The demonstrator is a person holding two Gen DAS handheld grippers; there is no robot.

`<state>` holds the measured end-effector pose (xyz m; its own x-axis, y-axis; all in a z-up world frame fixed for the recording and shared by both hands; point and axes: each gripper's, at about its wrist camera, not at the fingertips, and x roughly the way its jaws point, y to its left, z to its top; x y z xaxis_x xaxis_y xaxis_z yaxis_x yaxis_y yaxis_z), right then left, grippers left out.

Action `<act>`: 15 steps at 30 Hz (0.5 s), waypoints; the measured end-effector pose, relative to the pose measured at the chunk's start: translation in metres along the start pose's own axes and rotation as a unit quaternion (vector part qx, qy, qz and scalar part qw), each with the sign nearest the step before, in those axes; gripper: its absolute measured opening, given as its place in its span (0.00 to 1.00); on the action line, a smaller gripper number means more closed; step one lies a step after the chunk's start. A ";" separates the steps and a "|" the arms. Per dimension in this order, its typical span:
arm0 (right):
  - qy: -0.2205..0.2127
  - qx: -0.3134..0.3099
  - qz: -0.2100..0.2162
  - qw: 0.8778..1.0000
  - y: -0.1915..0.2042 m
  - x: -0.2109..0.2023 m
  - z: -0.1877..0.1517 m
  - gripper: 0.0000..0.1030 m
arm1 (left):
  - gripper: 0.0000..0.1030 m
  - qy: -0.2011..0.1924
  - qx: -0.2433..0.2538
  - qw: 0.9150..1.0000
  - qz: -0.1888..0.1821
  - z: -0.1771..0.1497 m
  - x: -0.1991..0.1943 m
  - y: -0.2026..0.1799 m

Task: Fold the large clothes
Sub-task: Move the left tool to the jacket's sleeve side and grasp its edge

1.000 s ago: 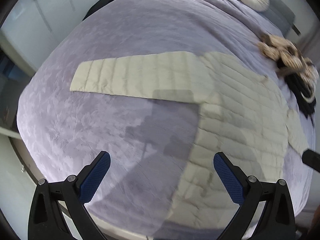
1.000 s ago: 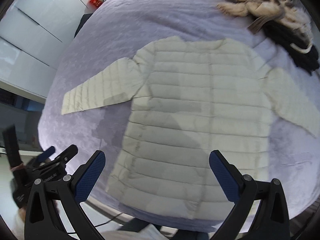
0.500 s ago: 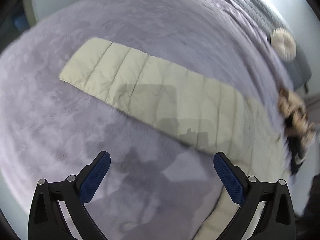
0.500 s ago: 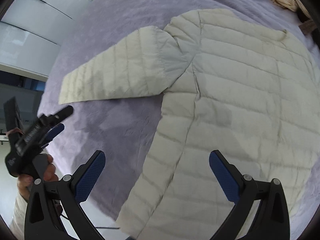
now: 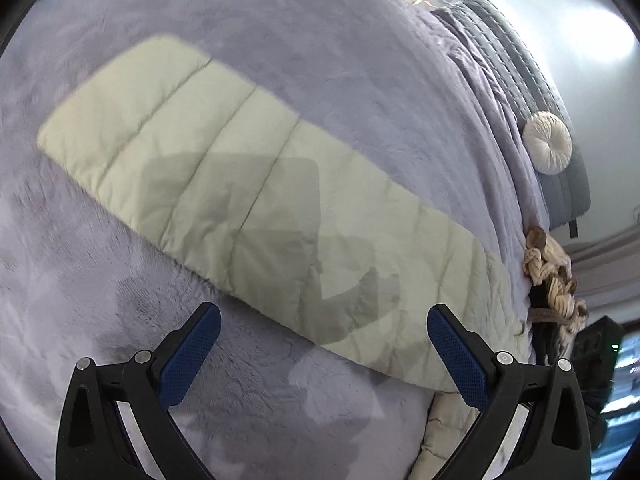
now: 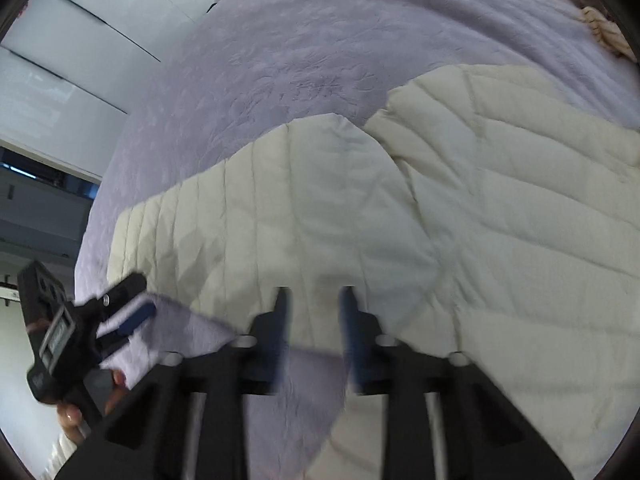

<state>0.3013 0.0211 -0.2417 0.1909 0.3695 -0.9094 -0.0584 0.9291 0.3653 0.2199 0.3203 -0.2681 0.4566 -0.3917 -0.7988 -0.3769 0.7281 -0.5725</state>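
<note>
Cream quilted puffer jacket, spread flat on a lavender plush bedspread, with one sleeve stretched straight out from the body. That sleeve is the landmark: its long axis crosses the left wrist view on a diagonal, cuff at the upper left, shoulder end at the lower right.

Beyond the sleeve's shoulder end, the right gripper points steeply down at the lower edge of the sleeve where it joins the jacket body; its jaws are closing and stand only a narrow gap apart, with the sleeve's edge lying in line with that gap. Motion blur hides whether the pads have met the fabric yet.

Further out along the sleeve, the left gripper hangs above its near edge around mid-length, jaws wide apart and holding nothing, the fabric just ahead of its tips.

The right gripper appears nearer a hold, so the coming fold likely turns on lifting this sleeve across its long axis toward the jacket body.
</note>
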 end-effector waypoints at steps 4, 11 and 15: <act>0.006 -0.001 -0.001 1.000 -0.005 0.027 0.002 0.23 | 1.00 0.000 -0.023 1.000 -0.010 0.004 0.015 0.009; 0.010 0.030 0.015 0.999 -0.019 0.046 -0.004 0.21 | 0.84 -0.053 -0.029 0.998 0.030 0.026 0.025 0.004; 0.008 0.030 0.020 0.999 -0.017 0.046 -0.007 0.21 | 0.18 -0.053 -0.024 0.997 0.049 0.035 0.025 0.006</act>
<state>0.3041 0.0218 -0.2909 0.1743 0.4075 -0.8964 -0.0073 0.9109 0.4126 0.2572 0.3340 -0.2848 0.4976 -0.2562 -0.8287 -0.4611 0.7311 -0.5029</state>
